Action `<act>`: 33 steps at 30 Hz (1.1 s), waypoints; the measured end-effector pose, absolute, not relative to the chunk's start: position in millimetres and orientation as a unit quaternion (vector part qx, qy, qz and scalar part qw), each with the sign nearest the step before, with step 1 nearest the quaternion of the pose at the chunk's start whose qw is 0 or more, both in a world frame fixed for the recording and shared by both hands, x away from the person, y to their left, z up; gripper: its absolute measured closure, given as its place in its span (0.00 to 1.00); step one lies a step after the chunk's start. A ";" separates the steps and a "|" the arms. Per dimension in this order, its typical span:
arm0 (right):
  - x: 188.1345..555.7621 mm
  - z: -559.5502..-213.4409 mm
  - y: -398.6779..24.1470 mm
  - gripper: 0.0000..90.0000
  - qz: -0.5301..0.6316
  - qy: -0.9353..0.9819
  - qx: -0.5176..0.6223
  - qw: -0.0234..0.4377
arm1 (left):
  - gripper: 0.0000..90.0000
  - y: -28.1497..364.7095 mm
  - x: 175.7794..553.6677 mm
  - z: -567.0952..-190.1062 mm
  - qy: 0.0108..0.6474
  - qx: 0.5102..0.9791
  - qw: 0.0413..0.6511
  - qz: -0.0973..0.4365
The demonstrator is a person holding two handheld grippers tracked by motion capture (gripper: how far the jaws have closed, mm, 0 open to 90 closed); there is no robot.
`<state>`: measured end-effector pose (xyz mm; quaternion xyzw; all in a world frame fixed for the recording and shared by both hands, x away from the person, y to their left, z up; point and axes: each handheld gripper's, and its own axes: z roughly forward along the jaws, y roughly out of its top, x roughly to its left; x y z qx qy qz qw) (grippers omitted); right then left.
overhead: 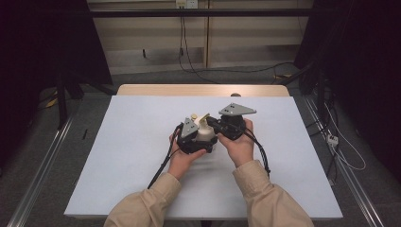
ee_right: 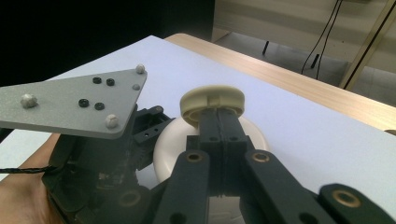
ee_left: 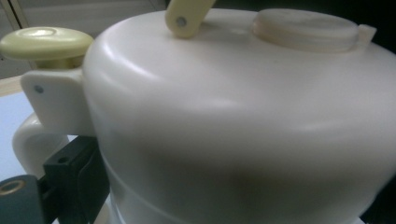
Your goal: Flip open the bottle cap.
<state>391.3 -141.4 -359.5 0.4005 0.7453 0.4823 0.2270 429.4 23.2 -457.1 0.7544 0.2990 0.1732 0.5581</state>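
Observation:
A cream-white jug-like vessel (overhead: pixel 206 135) stands at the middle of the white table top, with a side handle (ee_left: pixel 28 140), a pale yellow knob (ee_left: pixel 44 43) and a round lid (ee_left: pixel 303 29). My left gripper (overhead: pixel 207 141) is shut on the vessel's body (ee_left: pixel 233 116); one black finger (ee_left: pixel 70 172) presses by the handle. My right gripper (overhead: pixel 211 122) comes in from the right with its jaws together (ee_right: pixel 218 116) on the pale yellow lever (ee_left: pixel 187 16) that rises from the vessel's top. A round yellow piece (ee_right: pixel 212 99) sits right at its tips.
A white sheet (overhead: pixel 137 151) covers the table, with its wooden edge (overhead: pixel 203 90) showing at the back. Black cables trail from both grippers toward the person. Floor cables (overhead: pixel 340 151) and dark stands flank the table.

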 end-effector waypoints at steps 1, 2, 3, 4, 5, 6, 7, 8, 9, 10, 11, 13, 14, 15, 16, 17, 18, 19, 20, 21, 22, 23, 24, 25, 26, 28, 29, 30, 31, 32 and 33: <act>391.6 -359.6 -141.8 1.00 0.482 0.746 0.400 0.227 | 0.05 23.0 429.2 -457.0 0.301 0.754 0.558 0.173; 392.0 -359.7 -142.0 1.00 0.483 0.745 0.401 0.227 | 0.05 23.0 429.2 -457.0 0.301 0.754 0.558 0.173; 392.5 -359.8 -142.2 1.00 0.485 0.744 0.401 0.227 | 0.05 23.1 429.4 -457.1 0.299 0.754 0.558 0.173; 392.7 -360.0 -142.1 1.00 0.485 0.744 0.400 0.227 | 0.05 23.2 429.3 -456.9 0.299 0.755 0.557 0.173; 392.9 -360.3 -141.8 1.00 0.484 0.745 0.399 0.227 | 0.05 23.1 429.3 -457.1 0.300 0.754 0.558 0.173; 393.1 -360.4 -141.8 1.00 0.483 0.746 0.397 0.228 | 0.05 23.1 429.4 -457.1 0.299 0.754 0.558 0.173; 393.3 -360.4 -141.7 1.00 0.482 0.746 0.398 0.229 | 0.05 23.1 429.4 -457.1 0.300 0.754 0.558 0.173; 393.6 -360.5 -141.7 1.00 0.483 0.746 0.398 0.228 | 0.05 23.1 429.5 -457.1 0.299 0.755 0.558 0.173; 393.8 -360.3 -141.7 1.00 0.483 0.746 0.399 0.228 | 0.05 23.1 429.3 -457.0 0.300 0.755 0.557 0.173; 394.2 -360.5 -141.4 1.00 0.484 0.745 0.398 0.228 | 0.05 22.9 429.3 -457.2 0.300 0.753 0.559 0.173; 394.5 -360.6 -141.2 1.00 0.483 0.745 0.399 0.228 | 0.05 22.9 429.3 -457.2 0.300 0.753 0.559 0.173; 395.1 -360.8 -140.4 1.00 0.484 0.745 0.399 0.228 | 0.05 23.1 429.3 -457.1 0.300 0.754 0.558 0.173; 395.3 -360.5 -139.8 1.00 0.484 0.745 0.398 0.228 | 0.05 23.0 429.3 -457.2 0.300 0.753 0.559 0.173; 395.5 -360.3 -139.3 1.00 0.484 0.746 0.397 0.229 | 0.05 23.1 429.4 -457.1 0.299 0.754 0.558 0.173; 395.7 -360.1 -138.8 1.00 0.484 0.745 0.397 0.229 | 0.05 23.1 429.3 -457.1 0.300 0.754 0.558 0.173; 396.0 -359.8 -138.3 1.00 0.484 0.746 0.397 0.230 | 0.05 23.1 429.3 -457.1 0.300 0.754 0.558 0.173; 396.3 -359.5 -138.1 1.00 0.482 0.747 0.395 0.230 | 0.05 23.1 429.2 -456.9 0.301 0.755 0.557 0.174; 396.7 -359.3 -137.5 1.00 0.483 0.746 0.395 0.230 | 0.05 23.1 429.1 -456.9 0.301 0.755 0.557 0.174; 397.1 -359.1 -137.2 1.00 0.483 0.747 0.394 0.232 | 0.05 23.1 429.1 -457.0 0.301 0.755 0.557 0.173; 397.1 -358.8 -136.7 1.00 0.482 0.747 0.395 0.232 | 0.05 23.1 429.0 -456.9 0.301 0.755 0.557 0.174; 397.3 -358.7 -136.4 1.00 0.482 0.747 0.394 0.232 | 0.05 23.0 429.0 -456.9 0.302 0.754 0.557 0.173; 397.5 -358.7 -136.2 1.00 0.482 0.747 0.394 0.232 | 0.05 23.1 429.1 -456.9 0.301 0.755 0.556 0.174; 397.8 -358.7 -136.1 1.00 0.482 0.748 0.393 0.232 | 0.05 22.9 429.1 -456.9 0.301 0.754 0.557 0.174; 397.9 -358.7 -136.0 1.00 0.482 0.748 0.393 0.232 | 0.05 23.1 429.1 -456.9 0.301 0.755 0.556 0.174; 398.1 -358.7 -136.0 1.00 0.482 0.748 0.393 0.233 | 0.05 23.1 429.1 -456.9 0.301 0.755 0.557 0.174; 398.4 -358.7 -136.2 1.00 0.482 0.748 0.393 0.233 | 0.05 23.1 429.2 -457.0 0.301 0.754 0.557 0.173; 398.7 -358.9 -136.1 1.00 0.482 0.748 0.393 0.233 | 0.05 23.1 429.1 -457.0 0.301 0.755 0.557 0.174; 398.9 -359.0 -136.0 1.00 0.483 0.747 0.393 0.232 | 0.05 23.1 429.1 -457.0 0.301 0.755 0.557 0.174; 399.0 -359.1 -135.8 1.00 0.484 0.747 0.393 0.232 | 0.05 23.1 429.1 -457.0 0.301 0.755 0.557 0.174; 399.2 -359.2 -135.7 1.00 0.483 0.747 0.393 0.232 | 0.05 23.1 429.2 -457.0 0.301 0.755 0.557 0.174; 399.4 -359.5 -135.8 1.00 0.482 0.748 0.393 0.232 | 0.05 22.9 429.1 -457.0 0.301 0.754 0.557 0.174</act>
